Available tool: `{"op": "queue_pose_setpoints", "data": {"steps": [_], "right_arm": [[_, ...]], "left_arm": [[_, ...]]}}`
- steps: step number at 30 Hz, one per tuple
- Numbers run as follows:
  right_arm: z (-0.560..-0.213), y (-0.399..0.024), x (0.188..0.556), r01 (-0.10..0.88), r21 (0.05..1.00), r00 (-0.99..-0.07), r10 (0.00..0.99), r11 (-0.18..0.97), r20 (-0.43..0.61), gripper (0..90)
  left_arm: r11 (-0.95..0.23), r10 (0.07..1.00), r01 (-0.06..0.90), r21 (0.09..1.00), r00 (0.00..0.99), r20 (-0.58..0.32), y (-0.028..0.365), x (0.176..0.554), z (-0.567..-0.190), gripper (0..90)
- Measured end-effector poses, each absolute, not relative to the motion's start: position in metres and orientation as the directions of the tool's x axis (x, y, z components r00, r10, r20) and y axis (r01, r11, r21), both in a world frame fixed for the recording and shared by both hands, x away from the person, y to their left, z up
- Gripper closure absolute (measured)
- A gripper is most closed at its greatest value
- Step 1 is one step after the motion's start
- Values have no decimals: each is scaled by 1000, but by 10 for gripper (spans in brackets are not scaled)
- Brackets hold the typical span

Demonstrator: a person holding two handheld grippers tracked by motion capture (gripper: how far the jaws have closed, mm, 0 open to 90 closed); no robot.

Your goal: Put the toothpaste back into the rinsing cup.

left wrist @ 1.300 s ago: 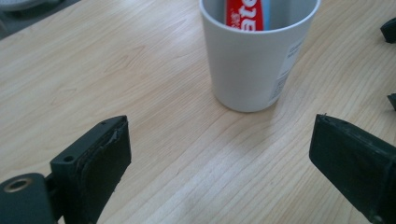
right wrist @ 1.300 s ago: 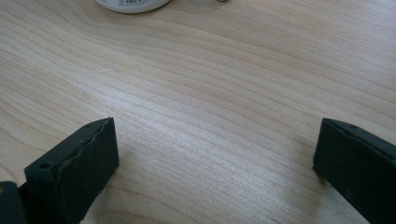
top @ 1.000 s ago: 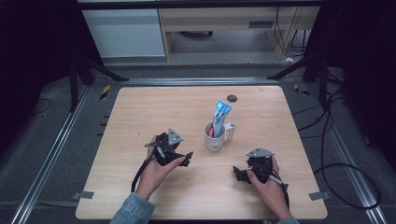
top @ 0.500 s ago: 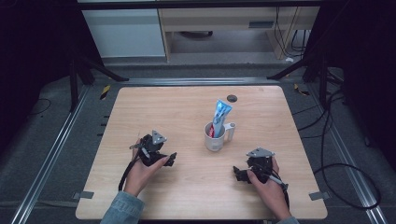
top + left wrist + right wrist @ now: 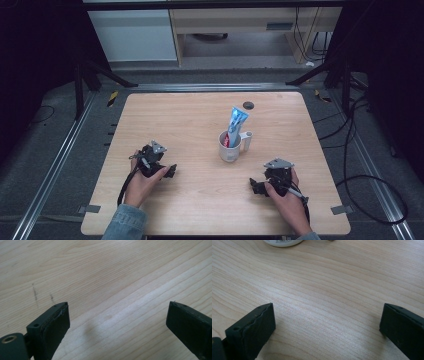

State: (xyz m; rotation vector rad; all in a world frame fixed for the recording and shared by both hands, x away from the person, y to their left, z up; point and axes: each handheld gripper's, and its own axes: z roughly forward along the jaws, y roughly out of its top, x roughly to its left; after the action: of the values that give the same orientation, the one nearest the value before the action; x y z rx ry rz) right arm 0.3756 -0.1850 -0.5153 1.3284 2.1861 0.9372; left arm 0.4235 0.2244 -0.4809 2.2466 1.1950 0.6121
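Observation:
A white mug (image 5: 231, 147) stands near the middle of the wooden table (image 5: 200, 120), with a blue and red toothpaste tube (image 5: 235, 124) sticking up out of it. My left gripper (image 5: 170, 171) rests low on the table at the front left, well left of the mug. In the left gripper view its jaws stand wide apart over bare wood, so the gripper (image 5: 117, 322) is open and empty. My right gripper (image 5: 254, 185) sits at the front right, below the mug. It (image 5: 328, 325) is open too, with the mug's base (image 5: 283, 242) at the top edge.
A small dark round disc (image 5: 248, 105) lies on the table behind the mug. Metal rails (image 5: 60, 165) run along both sides of the table, and cables (image 5: 370, 165) trail on the floor at the right. A white cabinet (image 5: 135, 35) stands beyond the far edge.
My left gripper has drawn back to the left and toward the front edge, away from the mug. The right gripper has stayed where it was.

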Motion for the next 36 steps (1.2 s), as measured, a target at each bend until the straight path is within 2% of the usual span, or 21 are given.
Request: {"op": "queue_pose_setpoints", "data": {"steps": [13, 26, 36], "right_arm": [[-515, -185, 376, 609, 726, -459, 888, 318, -4, 5], [-515, -185, 376, 610, 726, -459, 888, 318, -4, 5], [-515, -185, 376, 609, 726, -459, 888, 318, -4, 5]], "left_arm": [[-414, 890, 657, 631, 438, 127, 253, 429, -488, 46], [-311, 940, 692, 652, 327, 101, 297, 434, -491, 55], [-287, 947, 700, 654, 312, 81, 308, 437, -499, 47]]}}
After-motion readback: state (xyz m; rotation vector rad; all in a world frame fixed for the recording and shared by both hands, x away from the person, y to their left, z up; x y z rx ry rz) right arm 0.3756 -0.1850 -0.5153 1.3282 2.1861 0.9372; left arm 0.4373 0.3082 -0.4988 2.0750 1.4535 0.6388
